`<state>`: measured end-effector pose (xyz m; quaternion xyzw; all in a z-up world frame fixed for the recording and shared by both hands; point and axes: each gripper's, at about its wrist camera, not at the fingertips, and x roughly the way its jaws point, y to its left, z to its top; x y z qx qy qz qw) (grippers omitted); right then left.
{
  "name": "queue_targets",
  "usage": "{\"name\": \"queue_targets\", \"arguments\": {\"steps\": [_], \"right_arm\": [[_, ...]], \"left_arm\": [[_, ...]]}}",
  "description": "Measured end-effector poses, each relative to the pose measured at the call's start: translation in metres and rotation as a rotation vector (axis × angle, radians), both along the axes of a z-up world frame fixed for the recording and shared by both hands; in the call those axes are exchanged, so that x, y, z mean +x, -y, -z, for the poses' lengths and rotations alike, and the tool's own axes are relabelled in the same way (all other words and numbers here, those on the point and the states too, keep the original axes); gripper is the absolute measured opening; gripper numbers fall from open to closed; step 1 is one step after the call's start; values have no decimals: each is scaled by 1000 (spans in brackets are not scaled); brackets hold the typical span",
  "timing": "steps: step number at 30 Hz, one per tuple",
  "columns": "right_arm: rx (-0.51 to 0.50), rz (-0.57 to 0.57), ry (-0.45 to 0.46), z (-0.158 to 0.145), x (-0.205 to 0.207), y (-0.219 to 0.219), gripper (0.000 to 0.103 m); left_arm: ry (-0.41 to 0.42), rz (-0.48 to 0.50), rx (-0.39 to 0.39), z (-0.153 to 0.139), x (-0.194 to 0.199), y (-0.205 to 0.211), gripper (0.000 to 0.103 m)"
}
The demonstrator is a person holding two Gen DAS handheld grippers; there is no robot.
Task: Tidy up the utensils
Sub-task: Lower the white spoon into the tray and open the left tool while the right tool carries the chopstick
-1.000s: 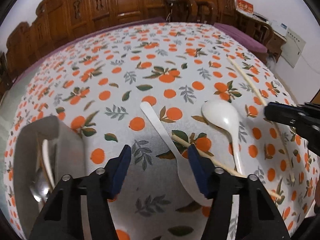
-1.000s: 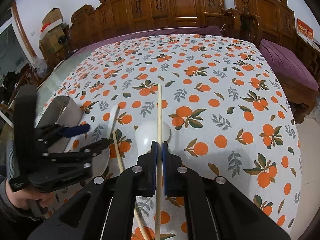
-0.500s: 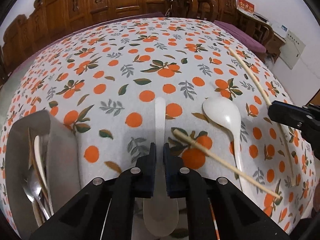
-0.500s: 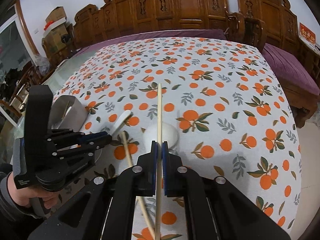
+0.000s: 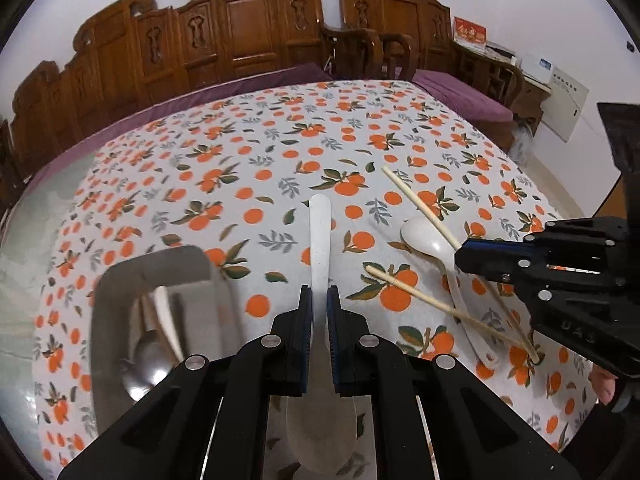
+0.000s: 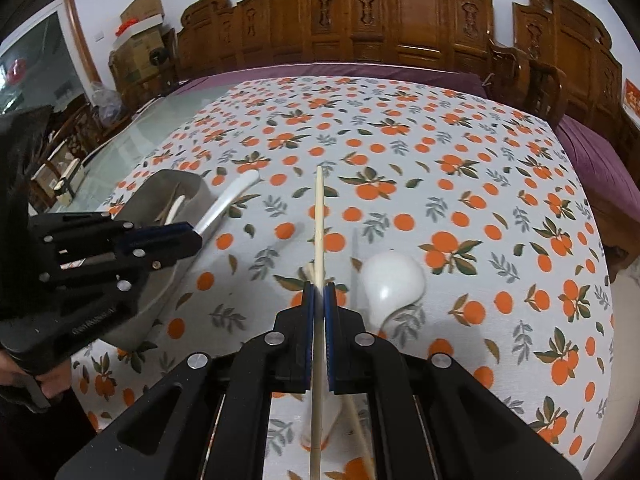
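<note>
Utensils are partly sorted: the grey metal rectangular holder (image 5: 120, 292) at the left of the counter (image 5: 260, 152) already contains a metal spoon (image 5: 144, 356) and some pale-handled pieces, though exactly what they are is hard to make out. Both claws are loaded. The left claw (image 5: 319, 300) is closed on the handle of a white plastic long-handled spoon (image 5: 320, 232), its bowl below the fingers. The right claw (image 6: 319, 296) is clamped on a pale wooden chopstick (image 6: 319, 208) that points straight ahead.

Left on the orange-printed tablecloth (image 6: 480, 168) are a white ceramic soup spoon (image 6: 394, 284) and a second wooden chopstick (image 5: 420, 294) lying across its handle, so roughly half the visible job seems to remain.

The holder sits near the cloth's left edge, just beside the left claw, so that drop looks short. The right claw would need to cross over toward it, and the two claws are near each other; the far side of the counter is open.
</note>
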<state>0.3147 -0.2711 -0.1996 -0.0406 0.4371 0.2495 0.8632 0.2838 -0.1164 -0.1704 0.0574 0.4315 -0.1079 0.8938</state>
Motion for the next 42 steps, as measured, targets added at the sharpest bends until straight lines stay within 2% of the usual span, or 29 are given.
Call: {"name": "queue_targets", "arguments": {"steps": [11, 18, 25, 30, 33, 42], "right_arm": [[-18, -53, 9, -2, -24, -38, 6], [-22, -79, 13, -1, -29, -53, 6], [-32, -82, 5, 4, -28, -57, 6], [-37, -85, 3, 5, -28, -59, 6], [-39, -91, 4, 6, -29, -61, 6], [-25, -121, 12, 2, -37, -66, 6]], "left_arm": [[29, -36, -28, -23, -23, -48, 7], [27, -60, -43, -26, -29, -82, 7], [0, -102, -40, -7, -22, -107, 7], [-49, -137, -86, 13, -20, -121, 7], [-58, -138, -58, 20, -19, -120, 7], [-86, -143, -45, 31, -17, -120, 7]]}}
